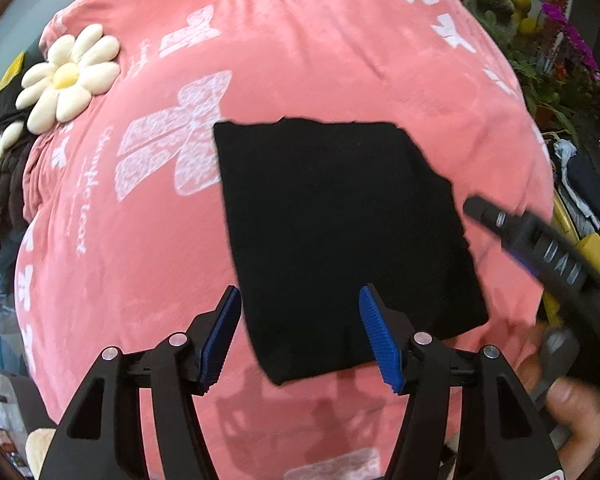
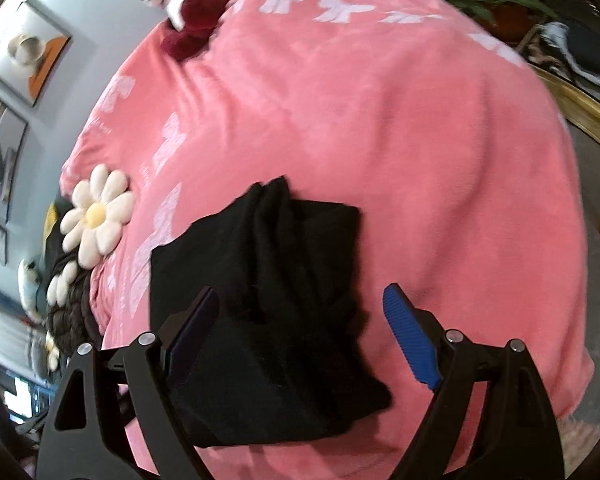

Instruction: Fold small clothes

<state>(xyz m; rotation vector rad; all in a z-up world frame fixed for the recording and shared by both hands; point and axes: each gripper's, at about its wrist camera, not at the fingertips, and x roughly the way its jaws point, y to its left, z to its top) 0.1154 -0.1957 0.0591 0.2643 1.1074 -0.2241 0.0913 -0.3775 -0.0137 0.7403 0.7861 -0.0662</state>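
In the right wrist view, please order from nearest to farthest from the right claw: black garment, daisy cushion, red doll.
1. Black garment, between the open right claw fingers.
2. Daisy cushion, left, at the blanket's edge.
3. Red doll, far top left.

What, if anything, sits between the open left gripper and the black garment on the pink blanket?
Nothing visible. The left gripper hangs open right over the near edge of the black garment, which lies flat on the pink blanket. The daisy cushion lies well off to the side.
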